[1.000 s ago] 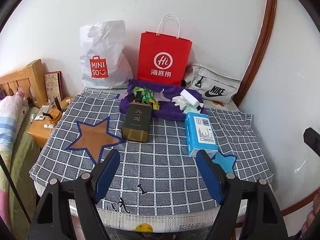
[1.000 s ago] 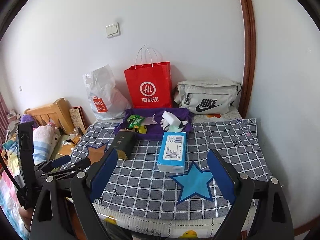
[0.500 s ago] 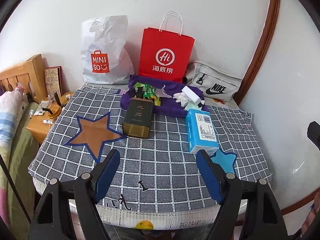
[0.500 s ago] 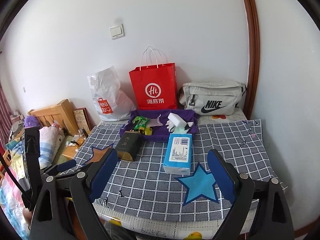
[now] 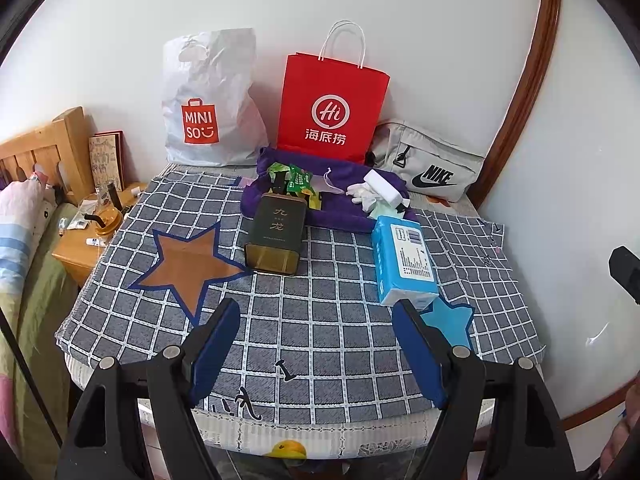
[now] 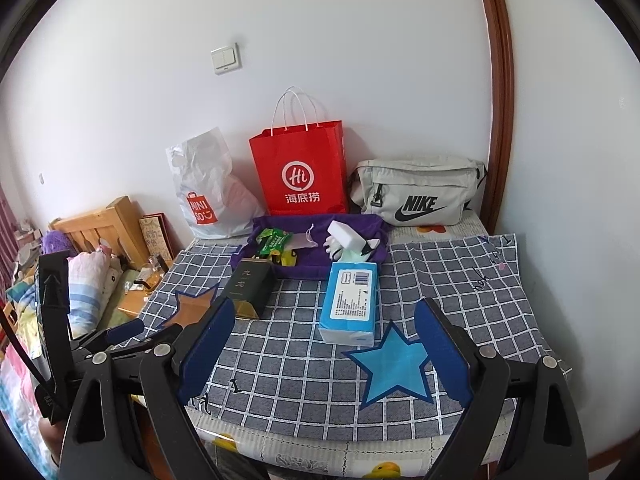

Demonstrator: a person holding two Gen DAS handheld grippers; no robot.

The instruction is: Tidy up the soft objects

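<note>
- Since a second ago: view tilted slightly, bags and switch sitting higher in the left wrist picture, lower in the right one; nothing on the counter shifted.
- Left gripper (image 5: 316, 312): jaws wide apart, nothing between them, hovering over the near edge of the checked cloth (image 5: 320, 320).
- Right gripper (image 6: 324, 316): jaws wide apart too, empty, above the same near edge; blue star patch (image 6: 394, 368) between its pads in that view.
- Blue tissue pack (image 5: 402, 260): lying flat on the cloth, right of centre, near end just touching the blue star.
- Dark tea tin (image 5: 276, 232): lying on its side beside the brown star patch (image 5: 188, 260), far end against the purple cloth (image 5: 344, 212).
- On the purple cloth: green snack packets (image 5: 296, 178) at left, white sponge block (image 5: 384, 188) and white gloves (image 5: 362, 194) at right.
- Against the wall, left to right: white Miniso bag (image 5: 208, 100), red paper bag (image 5: 332, 108), grey Nike pouch (image 5: 432, 164).
- Left of the counter: wooden nightstand (image 5: 78, 248) and bed headboard (image 5: 36, 148).
</note>
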